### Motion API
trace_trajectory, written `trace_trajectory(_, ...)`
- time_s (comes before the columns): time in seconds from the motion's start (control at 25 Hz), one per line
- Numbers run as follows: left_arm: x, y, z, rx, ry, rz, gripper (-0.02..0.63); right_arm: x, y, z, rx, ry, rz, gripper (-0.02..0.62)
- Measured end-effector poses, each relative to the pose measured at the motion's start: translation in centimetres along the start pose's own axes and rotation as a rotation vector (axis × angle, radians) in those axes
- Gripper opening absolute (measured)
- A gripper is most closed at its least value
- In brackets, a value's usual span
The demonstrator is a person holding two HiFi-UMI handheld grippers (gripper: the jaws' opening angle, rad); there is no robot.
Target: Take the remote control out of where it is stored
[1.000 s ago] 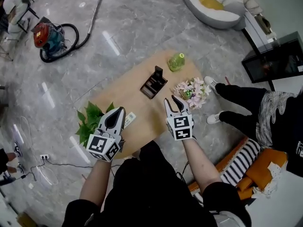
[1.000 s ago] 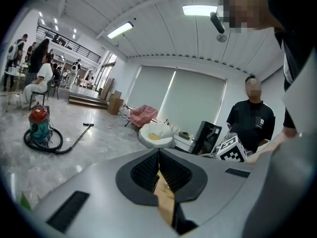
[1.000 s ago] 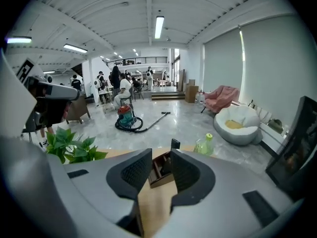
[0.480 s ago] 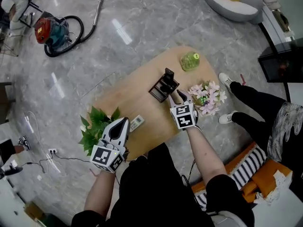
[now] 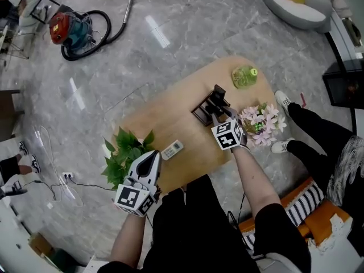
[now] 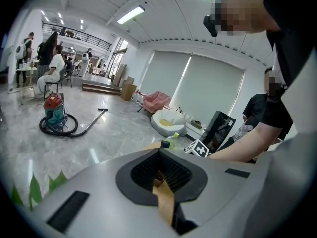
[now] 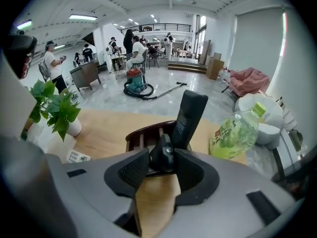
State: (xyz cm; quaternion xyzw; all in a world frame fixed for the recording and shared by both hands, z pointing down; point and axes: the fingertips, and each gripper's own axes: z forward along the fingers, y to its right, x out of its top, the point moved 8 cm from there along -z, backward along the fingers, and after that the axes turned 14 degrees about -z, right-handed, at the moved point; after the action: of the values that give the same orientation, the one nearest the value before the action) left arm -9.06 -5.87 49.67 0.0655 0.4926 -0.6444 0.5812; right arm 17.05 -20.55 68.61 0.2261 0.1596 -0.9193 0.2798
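Note:
A dark wooden holder (image 5: 203,110) (image 7: 137,133) stands on the oval wooden table (image 5: 170,115). Two black remotes stand in it: a tall one (image 7: 189,114) and a shorter one (image 7: 163,151). My right gripper (image 5: 222,112) (image 7: 162,156) points steeply down at the holder. Its jaws have just been opening and stand open around the top of the shorter remote. My left gripper (image 5: 155,154) (image 6: 158,152) hovers at the table's near edge, shut and empty. A white remote (image 5: 172,149) (image 7: 78,156) lies flat on the table just beyond it.
A potted green plant (image 5: 125,155) (image 7: 55,108) sits at the table's near left end. Pink flowers (image 5: 261,121) and a green bottle (image 5: 244,77) (image 7: 235,134) are on the right end. A person's legs (image 5: 318,135) are right of the table. A vacuum cleaner (image 5: 71,27) lies far left.
My right gripper has moved forward and down from the table's near edge to the holder. The left gripper has sunk a little and stays by the near edge.

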Motion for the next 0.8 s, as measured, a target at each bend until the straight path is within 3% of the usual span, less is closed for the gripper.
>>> trace_trajectory(0.2, -0.8, 0.1, -0.2, 0.003, 0.008, -0.018, 0.008, -0.4, -0.7, 0.5, 0.01, -0.033, -0.047, 0.136)
trace_trajectory(0.24, -0.7, 0.0, -0.3, 0.0, 0.012, -0.017, 0.008, 0.0, -0.8, 0.4, 0.009, -0.026, -0.05, 0.081)
trace_trajectory(0.32, -0.9, 0.1, -0.6, -0.01, 0.014, -0.018, 0.008, 0.6, -1.4, -0.2, -0.004, -0.004, -0.049, 0.069)
trace_trajectory(0.8, -0.9, 1.8, -3.5, -0.101, 0.032, 0.038, 0.008, 2.3, -3.6, -10.0, -0.175, 0.154, -0.015, 0.069)
